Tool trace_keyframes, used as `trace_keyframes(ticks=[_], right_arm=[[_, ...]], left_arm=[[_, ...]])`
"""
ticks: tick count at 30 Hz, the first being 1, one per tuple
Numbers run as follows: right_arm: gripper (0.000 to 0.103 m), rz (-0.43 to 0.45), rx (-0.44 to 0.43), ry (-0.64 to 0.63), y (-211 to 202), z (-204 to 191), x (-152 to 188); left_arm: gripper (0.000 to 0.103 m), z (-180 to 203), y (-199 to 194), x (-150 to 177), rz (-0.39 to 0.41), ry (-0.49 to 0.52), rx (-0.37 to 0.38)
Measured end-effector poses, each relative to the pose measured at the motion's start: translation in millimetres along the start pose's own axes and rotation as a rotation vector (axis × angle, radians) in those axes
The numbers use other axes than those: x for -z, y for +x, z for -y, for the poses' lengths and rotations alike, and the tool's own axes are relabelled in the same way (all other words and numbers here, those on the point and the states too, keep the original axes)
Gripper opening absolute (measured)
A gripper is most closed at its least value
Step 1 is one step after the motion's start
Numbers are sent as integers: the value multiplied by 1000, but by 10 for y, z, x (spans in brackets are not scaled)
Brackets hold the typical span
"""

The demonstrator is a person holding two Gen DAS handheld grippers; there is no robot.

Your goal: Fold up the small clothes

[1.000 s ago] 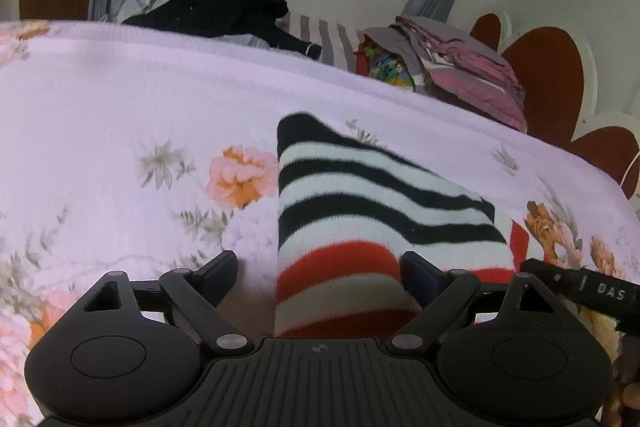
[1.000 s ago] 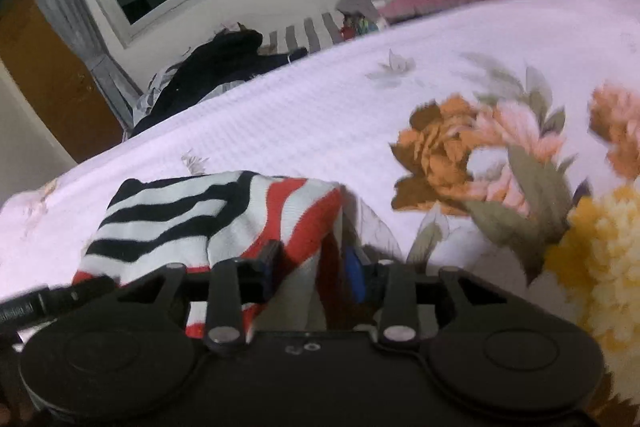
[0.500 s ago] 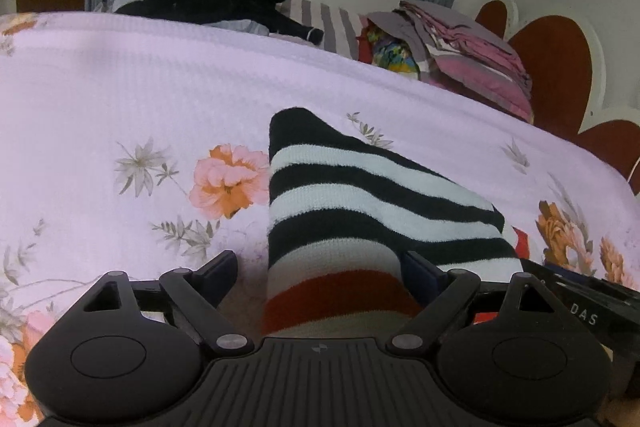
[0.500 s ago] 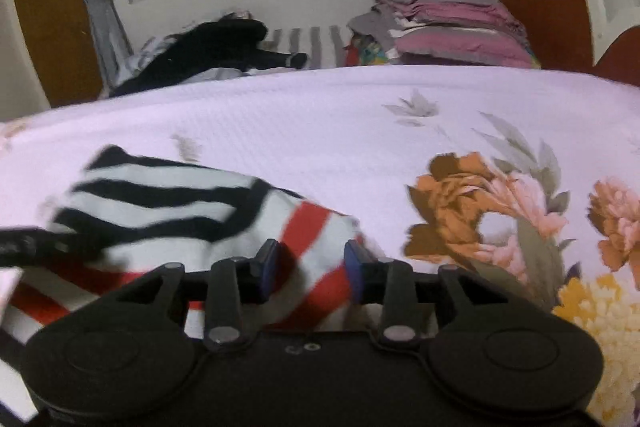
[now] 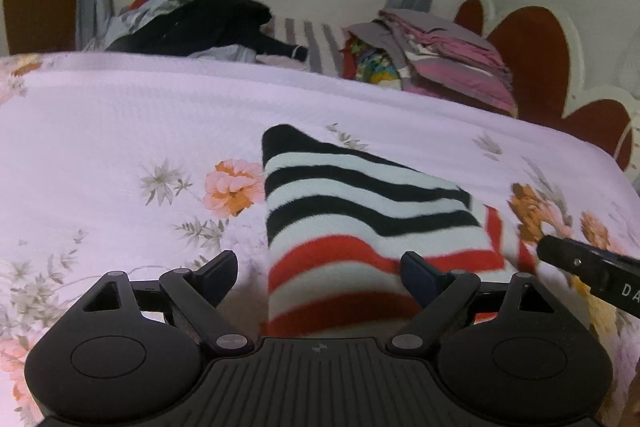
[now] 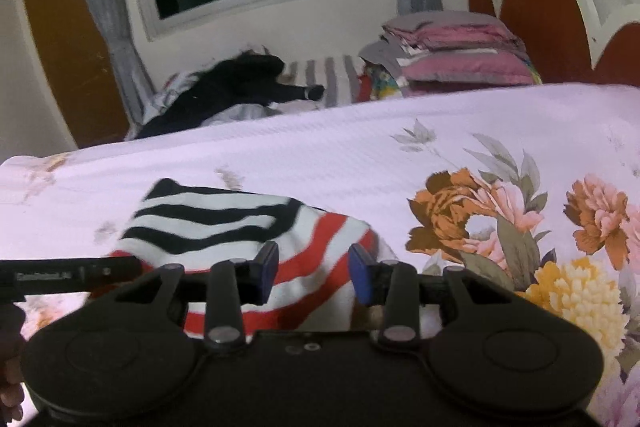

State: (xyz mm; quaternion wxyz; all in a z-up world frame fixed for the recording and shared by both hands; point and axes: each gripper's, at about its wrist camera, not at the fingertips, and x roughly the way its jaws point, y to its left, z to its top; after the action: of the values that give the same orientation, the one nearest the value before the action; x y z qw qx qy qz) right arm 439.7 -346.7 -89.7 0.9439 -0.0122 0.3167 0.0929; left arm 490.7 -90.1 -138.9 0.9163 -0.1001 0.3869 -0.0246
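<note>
My left gripper (image 5: 318, 269) stands wide apart over the striped garment (image 5: 360, 223); my right gripper (image 6: 313, 273), jaws closing, straddles its red corner ungripped. I should pinch squarely.

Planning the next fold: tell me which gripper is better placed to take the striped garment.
Probably the right gripper: its closing jaws narrowly frame the striped garment's red edge; left gripper stands wide open.
</note>
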Motion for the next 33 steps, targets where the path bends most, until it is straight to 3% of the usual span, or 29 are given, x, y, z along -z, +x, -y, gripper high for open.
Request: trace_keyframes(ticks=[5,12,17,22,33], right_arm=[[36,3,5,-55,-193,-155,179],[27,-88,80,-80,-67,-49,481],[29,-93,61,-16,-111,22,502],[28,-54,19,-50,-427,-49,540],[28,-156,-4,5,-497,28,903]], left_arm=[[87,46,-217,179,2,39,20],[87,-33,-202,422,-35,17,33],[87,12,-286,429,-40,30,20],[87,-16,-525,515,-31,73,27],[87,-100,-461,816,-96,32,38]])
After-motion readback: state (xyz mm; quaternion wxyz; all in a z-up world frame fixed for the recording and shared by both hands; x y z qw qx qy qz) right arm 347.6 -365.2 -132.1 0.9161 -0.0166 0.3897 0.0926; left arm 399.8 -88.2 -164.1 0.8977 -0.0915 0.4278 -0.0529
